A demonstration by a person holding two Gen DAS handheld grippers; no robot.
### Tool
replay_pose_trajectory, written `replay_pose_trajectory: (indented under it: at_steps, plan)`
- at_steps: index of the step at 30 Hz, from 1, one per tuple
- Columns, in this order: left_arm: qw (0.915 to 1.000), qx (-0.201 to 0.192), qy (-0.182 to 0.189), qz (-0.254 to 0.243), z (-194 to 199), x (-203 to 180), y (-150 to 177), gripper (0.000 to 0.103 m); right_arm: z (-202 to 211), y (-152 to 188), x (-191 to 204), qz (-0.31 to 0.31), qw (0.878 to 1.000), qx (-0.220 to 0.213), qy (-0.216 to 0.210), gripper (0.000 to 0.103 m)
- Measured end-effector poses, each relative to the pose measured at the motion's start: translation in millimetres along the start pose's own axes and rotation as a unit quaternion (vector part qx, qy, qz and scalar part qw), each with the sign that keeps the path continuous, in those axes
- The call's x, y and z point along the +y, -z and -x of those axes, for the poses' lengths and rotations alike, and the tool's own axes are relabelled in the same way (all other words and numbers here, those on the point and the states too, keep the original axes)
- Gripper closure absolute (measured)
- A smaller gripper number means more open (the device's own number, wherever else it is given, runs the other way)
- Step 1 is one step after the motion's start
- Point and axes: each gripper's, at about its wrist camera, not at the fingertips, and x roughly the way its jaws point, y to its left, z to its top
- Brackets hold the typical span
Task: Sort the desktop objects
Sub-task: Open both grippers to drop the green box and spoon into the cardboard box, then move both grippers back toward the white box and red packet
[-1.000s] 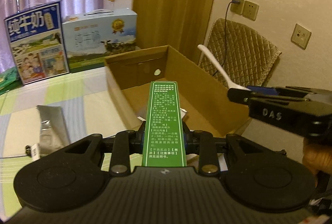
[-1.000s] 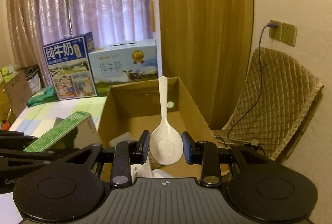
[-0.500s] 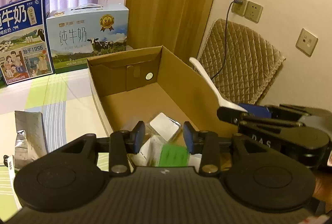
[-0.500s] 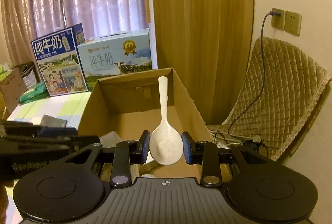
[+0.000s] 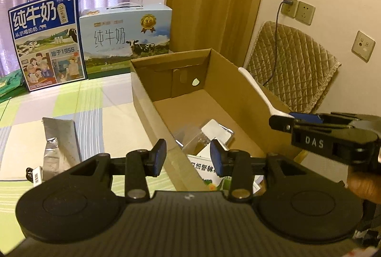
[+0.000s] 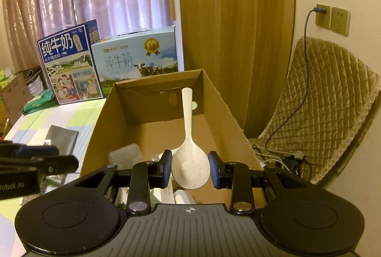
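An open cardboard box (image 5: 146, 99) stands on the table and holds several small items. Among them a green-and-white carton (image 5: 207, 172) lies at the near end, just below my left gripper (image 5: 188, 152), which is open and empty over the box's near left wall. My right gripper (image 6: 190, 163) is shut on the bowl of a white spoon (image 6: 188, 128), whose handle points away over the box (image 6: 162, 107). From the left wrist view, the right gripper (image 5: 284, 120) hovers above the box's right wall with the spoon (image 5: 257, 92) sticking up and left.
A silver foil pouch (image 5: 62, 135) lies on the checked tablecloth (image 5: 95, 109) left of the box. Two milk cartons (image 5: 47, 42) (image 5: 128, 40) stand at the back. A quilted chair cushion (image 5: 293, 61) and a charger cable (image 6: 293, 109) are to the right. A hand (image 5: 362, 185) holds the right gripper.
My left gripper opened and let go of the green carton, which dropped into the cardboard box. The right gripper still holds the spoon over the box, nearly unmoved.
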Motion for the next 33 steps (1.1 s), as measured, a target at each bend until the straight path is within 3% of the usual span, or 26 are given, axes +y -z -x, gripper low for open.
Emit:
replay_pose_trajectory:
  at_steps: [6, 10, 20, 27, 33]
  plan:
    - [1.0000, 0.005, 0.000, 0.006, 2.1, 3.6, 5.1, 0.069, -2.2, -4.5, -1.9, -0.002, 1.000, -0.013, -0.006, 0.073]
    - [0.9999, 0.008, -0.005, 0.006, 5.0, 6.6, 10.7, 0.069, -0.6, -3.1, -12.7, -0.030, 0.999, -0.010, -0.008, 0.058]
    - [0.9994, 0.012, -0.029, 0.017, 34.7, 25.8, 31.8, 0.067, 44.6, 15.9, -21.2, -0.054, 0.998, -0.013, -0.006, 0.052]
    - [0.9980, 0.012, -0.057, 0.025, 73.0, 49.0, 54.2, 0.062, 80.2, 25.8, 8.1, -0.054, 0.998, -0.022, -0.035, 0.043]
    - [0.9951, 0.012, -0.092, 0.035, 111.3, 77.6, 78.4, 0.051, 100.1, 28.9, 49.5, -0.041, 0.997, -0.030, -0.065, 0.032]
